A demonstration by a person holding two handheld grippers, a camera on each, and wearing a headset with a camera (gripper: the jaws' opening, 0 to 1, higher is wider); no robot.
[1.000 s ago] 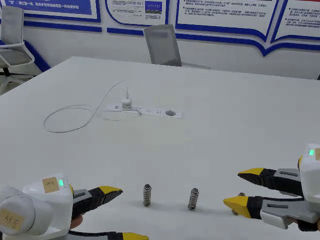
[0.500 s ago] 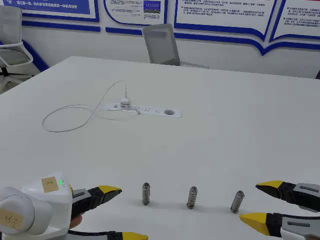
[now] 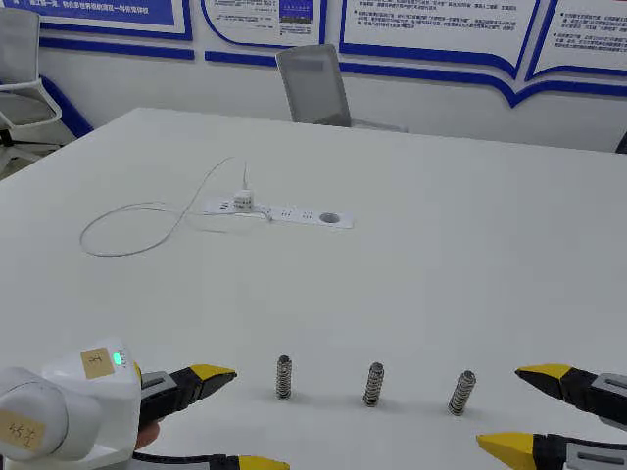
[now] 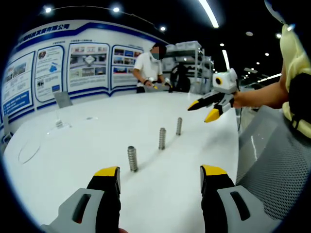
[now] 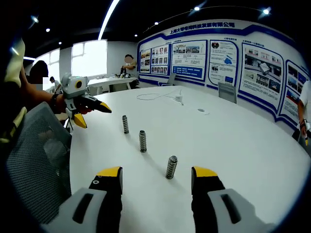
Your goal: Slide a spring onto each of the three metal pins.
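Three small grey metal springs (image 3: 374,384) stand up in a row on the big white table (image 3: 441,245), low in the middle of the head view. The yellow-tipped left gripper (image 3: 233,419), bottom left, is spread wide and holds nothing. The yellow-tipped right gripper (image 3: 524,409), bottom right, is spread wide too, with nothing in it.

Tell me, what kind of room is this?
Probably an office meeting room or exhibition hall: a large white table with a power strip on it, a grey office chair behind it, and blue-framed information boards along the wall.
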